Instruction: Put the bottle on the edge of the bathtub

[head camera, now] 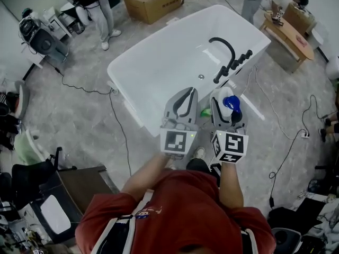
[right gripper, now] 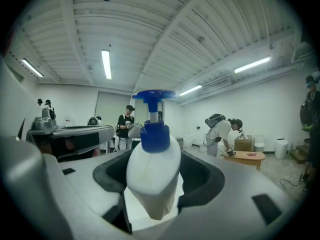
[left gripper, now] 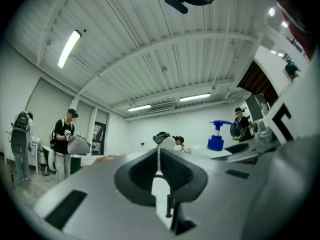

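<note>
White plastic with a blue pump, the bottle (right gripper: 152,179) stands upright between the jaws of the right gripper (right gripper: 151,194), which clamp its body on both sides; only that gripper's view shows the grip. The left gripper view shows its own jaws pressed together on nothing (left gripper: 159,156), with the bottle's pump off to the right. Both gripper views look level across the room: a ribbed white ceiling (right gripper: 210,29) with strip lights, pale walls, people (left gripper: 64,144) standing about.

Only the head view shows what lies below. The left gripper (head camera: 185,95) and right gripper (head camera: 226,99) sit side by side over the near long edge of the white tub (head camera: 132,62), the bottle just short of the black faucet (head camera: 226,57) on that edge. Round the tub is a grey floor (head camera: 79,120) with trailing cables, a cardboard box (head camera: 154,3) beyond the far corner and a low wooden table (head camera: 290,35) at the right.
</note>
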Tool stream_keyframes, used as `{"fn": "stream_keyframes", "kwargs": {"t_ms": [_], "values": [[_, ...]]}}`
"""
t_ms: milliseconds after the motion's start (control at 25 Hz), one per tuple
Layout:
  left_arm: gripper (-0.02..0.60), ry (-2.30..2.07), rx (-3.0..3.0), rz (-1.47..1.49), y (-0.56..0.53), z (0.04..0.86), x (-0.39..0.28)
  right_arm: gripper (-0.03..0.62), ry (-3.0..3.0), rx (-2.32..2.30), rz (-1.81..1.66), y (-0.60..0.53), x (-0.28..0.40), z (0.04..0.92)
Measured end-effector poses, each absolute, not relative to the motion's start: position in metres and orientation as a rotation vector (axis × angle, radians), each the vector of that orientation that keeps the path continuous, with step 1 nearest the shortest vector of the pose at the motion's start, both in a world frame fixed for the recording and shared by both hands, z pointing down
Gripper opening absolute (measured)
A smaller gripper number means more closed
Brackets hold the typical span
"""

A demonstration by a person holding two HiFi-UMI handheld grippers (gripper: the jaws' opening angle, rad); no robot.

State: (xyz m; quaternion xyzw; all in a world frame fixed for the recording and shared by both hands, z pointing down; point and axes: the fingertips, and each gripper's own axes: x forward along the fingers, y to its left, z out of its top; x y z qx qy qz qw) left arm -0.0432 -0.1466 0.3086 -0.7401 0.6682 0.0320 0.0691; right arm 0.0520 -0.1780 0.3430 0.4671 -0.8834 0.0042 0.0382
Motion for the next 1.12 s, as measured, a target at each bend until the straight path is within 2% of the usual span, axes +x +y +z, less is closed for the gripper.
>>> {"fn": "stream_keyframes", "kwargs": {"t_ms": [680, 960, 1120], "values": [[0.028, 2.188, -2.054, 0.022, -0.252, 0.316, -0.014, 0.28, -2.793, 1.203, 0.076, -0.304, 0.079, 0.359], [0.028, 2.313, -1.987, 0.027, -0.264, 0.325, -0.041, 0.279, -2.809, 1.096, 0.107, -0.321, 0.054, 0.372], [0.028, 2.27, -1.954, -0.109, -0.269, 0.335, -0.062, 0.28, -2.804, 1.062, 0.1, -0.326, 0.036, 0.375]]}}
